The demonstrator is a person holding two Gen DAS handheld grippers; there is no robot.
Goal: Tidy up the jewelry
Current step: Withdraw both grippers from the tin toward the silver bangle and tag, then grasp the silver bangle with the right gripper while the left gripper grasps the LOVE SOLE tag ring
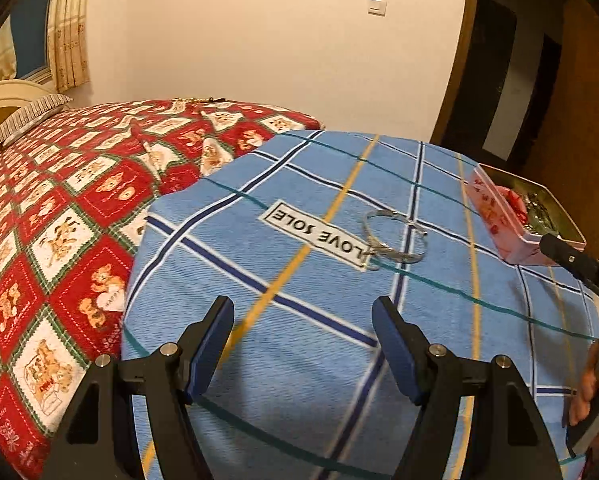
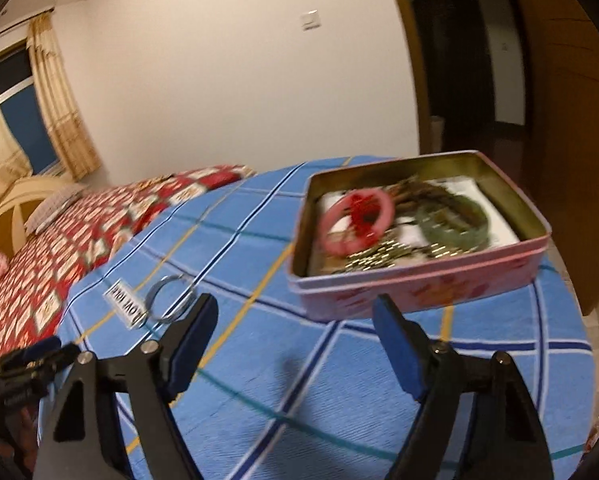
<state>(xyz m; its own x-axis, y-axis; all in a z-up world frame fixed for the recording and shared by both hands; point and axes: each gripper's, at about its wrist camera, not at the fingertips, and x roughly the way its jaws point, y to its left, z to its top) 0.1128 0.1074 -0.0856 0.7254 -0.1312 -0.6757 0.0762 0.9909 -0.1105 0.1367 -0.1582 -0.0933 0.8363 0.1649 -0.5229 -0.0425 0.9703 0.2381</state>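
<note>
A round table under a blue plaid cloth (image 1: pixel 259 320) is seen from two handheld grippers. A silver bangle (image 1: pixel 393 240) lies alone on the cloth, mid-table beside a "LOVE SOLE" label (image 1: pixel 319 234). An open pink tin (image 2: pixel 419 296) sits near the far right edge, already holding a pink bangle (image 2: pixel 355 220), a green bangle (image 2: pixel 459 220) and gold chains (image 2: pixel 379 258), so it is judged to be the collecting box. The left gripper (image 1: pixel 303 344) is held above the cloth, jaws wide apart and empty, with the silver bangle ahead of it. The right gripper (image 2: pixel 295 340) is likewise wide open and empty, pointed at the tin. Nothing is seen between bangle and tin. A red patterned bed (image 1: pixel 59 220) lies to the left.
</note>
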